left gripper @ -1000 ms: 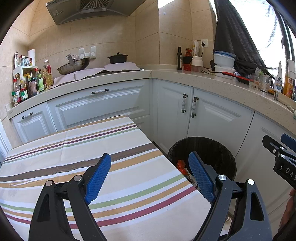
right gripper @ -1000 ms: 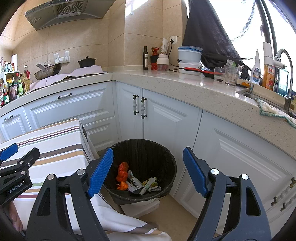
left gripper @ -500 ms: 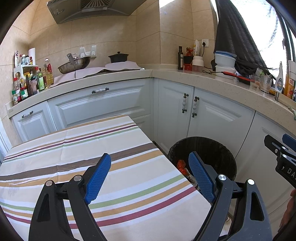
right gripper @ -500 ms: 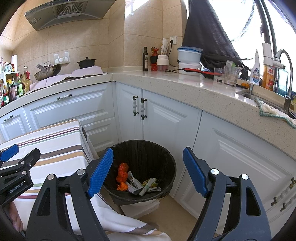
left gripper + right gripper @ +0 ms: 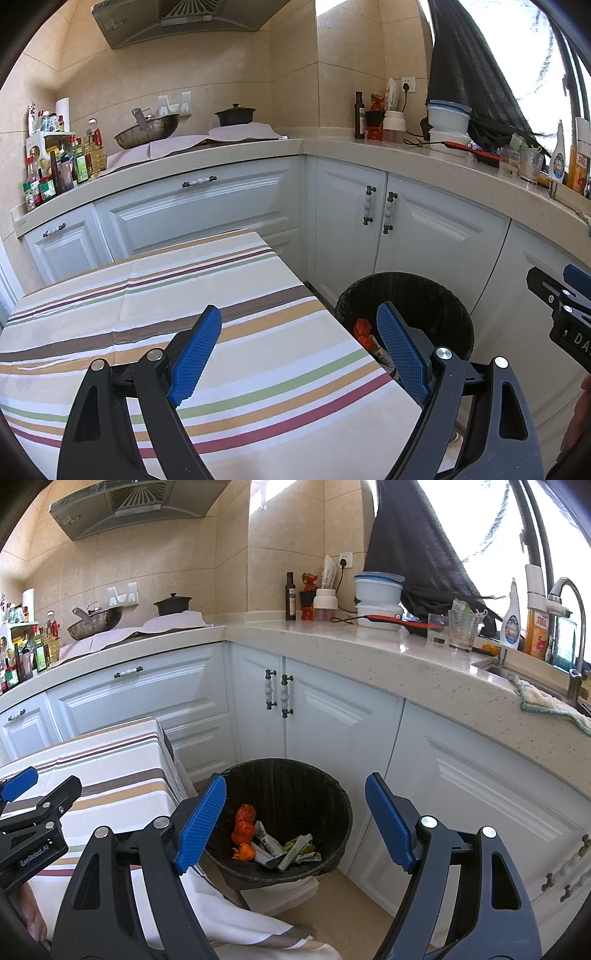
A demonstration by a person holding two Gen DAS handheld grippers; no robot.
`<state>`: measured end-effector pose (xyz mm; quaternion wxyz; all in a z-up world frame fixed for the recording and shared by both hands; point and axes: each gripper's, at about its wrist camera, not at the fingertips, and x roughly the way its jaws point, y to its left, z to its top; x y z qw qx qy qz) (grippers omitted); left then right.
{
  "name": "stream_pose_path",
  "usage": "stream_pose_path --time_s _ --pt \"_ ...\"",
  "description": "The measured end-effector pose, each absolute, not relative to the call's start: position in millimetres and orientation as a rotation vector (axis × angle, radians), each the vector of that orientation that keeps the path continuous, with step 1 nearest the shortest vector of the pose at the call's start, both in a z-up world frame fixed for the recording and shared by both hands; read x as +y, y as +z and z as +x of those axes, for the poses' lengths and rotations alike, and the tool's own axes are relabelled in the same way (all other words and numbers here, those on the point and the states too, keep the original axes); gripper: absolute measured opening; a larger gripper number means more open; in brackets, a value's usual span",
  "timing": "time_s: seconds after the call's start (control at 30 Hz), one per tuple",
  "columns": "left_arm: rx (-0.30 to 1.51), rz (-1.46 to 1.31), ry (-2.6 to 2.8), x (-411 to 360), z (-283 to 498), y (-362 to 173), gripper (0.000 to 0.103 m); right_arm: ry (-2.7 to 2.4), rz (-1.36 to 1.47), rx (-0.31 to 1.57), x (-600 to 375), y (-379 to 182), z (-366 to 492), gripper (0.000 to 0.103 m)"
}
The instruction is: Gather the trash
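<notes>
black ribbed round bin (image 5: 295, 786) on the floor beside the striped cloth table (image 5: 155, 295) holds crumpled orange and paper trash (image 5: 273, 840). left gripper (image 5: 299, 350) and right gripper (image 5: 295, 819), blue textured pads, both gape empty.

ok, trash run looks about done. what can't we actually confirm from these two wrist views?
- Left wrist: near strip of the striped tablecloth sits behind the left gripper body; any leftover trash there is hidden.
- Left wrist: trash bin contents mostly blocked by a blue pad and the table edge.
- Right wrist: bin floor under the wrappers is covered; right gripper frame hides the near rim.
- Both: condiment bottle labels too small to read.
</notes>
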<state>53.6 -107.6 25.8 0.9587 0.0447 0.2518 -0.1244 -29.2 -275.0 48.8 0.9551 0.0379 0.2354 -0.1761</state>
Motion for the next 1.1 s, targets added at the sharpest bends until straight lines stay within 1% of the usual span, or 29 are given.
stream_pose_path --time_s 0.4,0.57,0.73,0.97,1.1 --pt "0.517 0.064 -0.25 -109 56 24 0.085 -0.356 0.075 0.484 -275 49 -27 0.076" --pt "0.53 0.051 -0.273 -109 59 21 0.088 -0.354 0.075 0.49 -275 47 -25 0.076" --pt "0.529 0.027 -0.271 -105 60 20 0.09 -0.351 0.074 0.497 -276 41 -19 0.077" --pt "0.541 0.083 -0.21 -101 67 15 0.09 -0.334 0.076 0.508 -273 38 -13 0.077" --pt "0.598 0.1 -0.187 -90 77 4 0.09 -0.317 0.07 0.514 -267 35 -7 0.082"
